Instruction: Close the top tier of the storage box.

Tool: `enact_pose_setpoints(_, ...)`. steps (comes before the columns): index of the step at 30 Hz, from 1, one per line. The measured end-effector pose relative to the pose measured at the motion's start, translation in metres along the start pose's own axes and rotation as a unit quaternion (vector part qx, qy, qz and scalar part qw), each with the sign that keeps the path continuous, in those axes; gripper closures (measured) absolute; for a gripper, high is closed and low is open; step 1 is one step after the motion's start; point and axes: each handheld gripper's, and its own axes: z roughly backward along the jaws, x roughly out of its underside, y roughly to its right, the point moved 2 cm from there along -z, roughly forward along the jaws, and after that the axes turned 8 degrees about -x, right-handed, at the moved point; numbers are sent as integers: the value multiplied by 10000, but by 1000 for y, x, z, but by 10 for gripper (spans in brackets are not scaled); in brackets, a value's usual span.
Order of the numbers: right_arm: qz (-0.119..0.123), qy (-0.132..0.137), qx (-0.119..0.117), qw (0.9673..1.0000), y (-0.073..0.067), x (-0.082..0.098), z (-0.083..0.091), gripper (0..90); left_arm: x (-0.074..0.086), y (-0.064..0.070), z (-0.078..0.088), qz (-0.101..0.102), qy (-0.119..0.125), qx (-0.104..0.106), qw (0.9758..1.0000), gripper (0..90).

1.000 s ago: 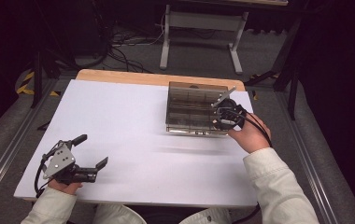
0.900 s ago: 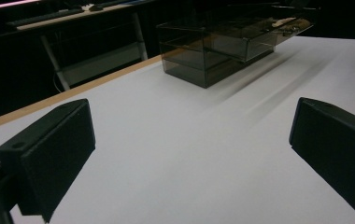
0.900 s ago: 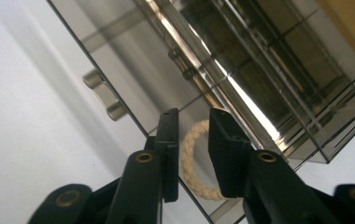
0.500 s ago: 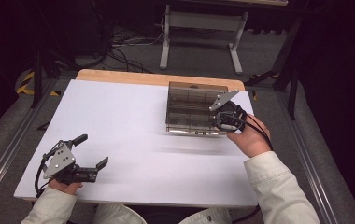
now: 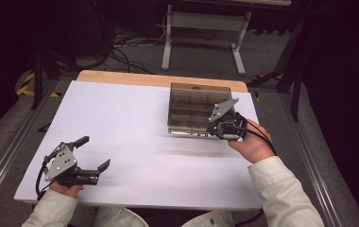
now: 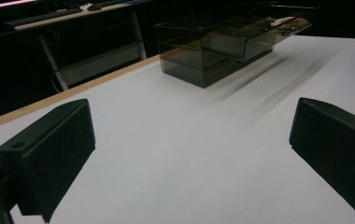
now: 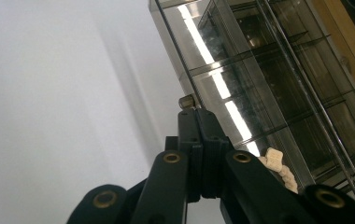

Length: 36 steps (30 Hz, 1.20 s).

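Your right gripper (image 5: 214, 128) has pulled back slightly, jaws closing on drawer knob (image 7: 188, 101) of smoky box (image 5: 194, 106), clamped to pull. Left gripper (image 5: 95, 156) idle, jaws apart.

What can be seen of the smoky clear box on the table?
The box is a low rectangular case of smoke-tinted clear plastic, split by inner walls into several compartments. It sits flat on the white table, on the far right part near the wooden edge. A small brass-coloured knob sticks out from its near side. Pale beige pieces lie in one compartment. The right gripper, jaws shut, is at the knob; whether it grips it is unclear.
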Motion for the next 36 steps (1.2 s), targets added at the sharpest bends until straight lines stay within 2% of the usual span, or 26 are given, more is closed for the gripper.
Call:
enact_pose_setpoints(8,-38,3,-13,10000,1,4,-3,900,0,0,0,3,3,4,10000,12)
enact_pose_setpoints(9,72,-25,-44,10000,2,5,-4,900,0,-1,0,15,2,7,10000,12)
enact_pose_setpoints(15,266,-159,-191,9993,-2,9,-17,898,0,0,0,0,0,12,10000,12)
enact_pose_setpoints(27,142,-431,-341,9984,1,21,-32,899,0,0,0,0,-14,21,10000,12)
enact_pose_setpoints(36,-33,-643,-266,9976,5,23,-41,899,0,0,0,0,-13,25,10000,12)
